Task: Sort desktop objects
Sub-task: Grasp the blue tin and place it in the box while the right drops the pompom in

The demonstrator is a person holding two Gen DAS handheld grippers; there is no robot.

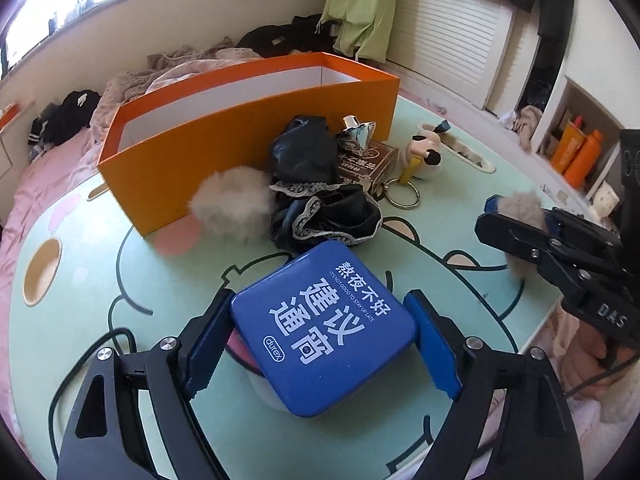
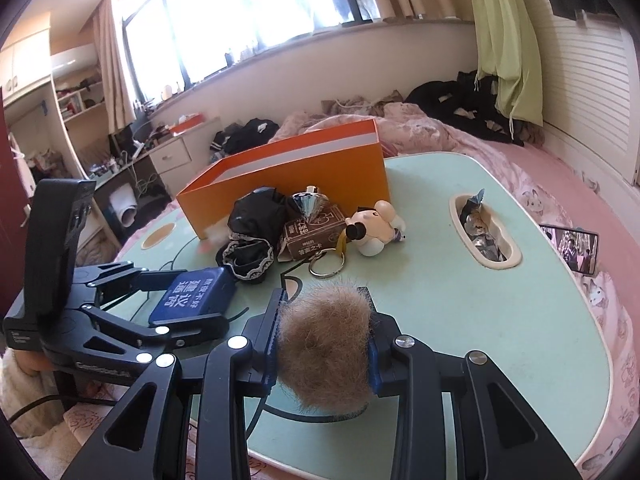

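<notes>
a: biggest first. the tabletop (image 2: 460, 312) is a small one sitting on a bed, so anything that slips near the edge prob lands in the bedding.

b: and the orange box (image 1: 224, 152)?

a: open top, at the far side, looks like where things are meant to go. its near wall is tall, w/ the pile pushed right against it, so a low carry could knock the wall or drag the black lacy cloth (image 1: 320, 208) along.

b: left tool (image 1: 324, 344)?

a: wide apart, either side of the blue tin (image 1: 320, 332). near pad looks to touch one side, the other side still shows a gap, so not gripped imo. the tin is tilted, one end propped on something pale underneath. if the tool closes off-centre on those rounded corners, the tin could twist or squirt out.

b: right tool (image 2: 324, 350)?

a: closed down on the brown fur ball (image 2: 324, 344), lifted off the tabletop. soft stuff, so the hold may be mostly on hair and could slide loose on a quick swing.

b: the two tools look near each other.

a: yep, they could bump if both head for the box together.

b: small stuff?

a: white fur ball (image 1: 232, 204) touches the box and the cloth. silver spinning top (image 2: 310, 206) perched on a brown carton (image 2: 314, 234), easy to tip. toy figure (image 2: 374, 226) has a key ring (image 2: 326, 266) that could snag.
</notes>
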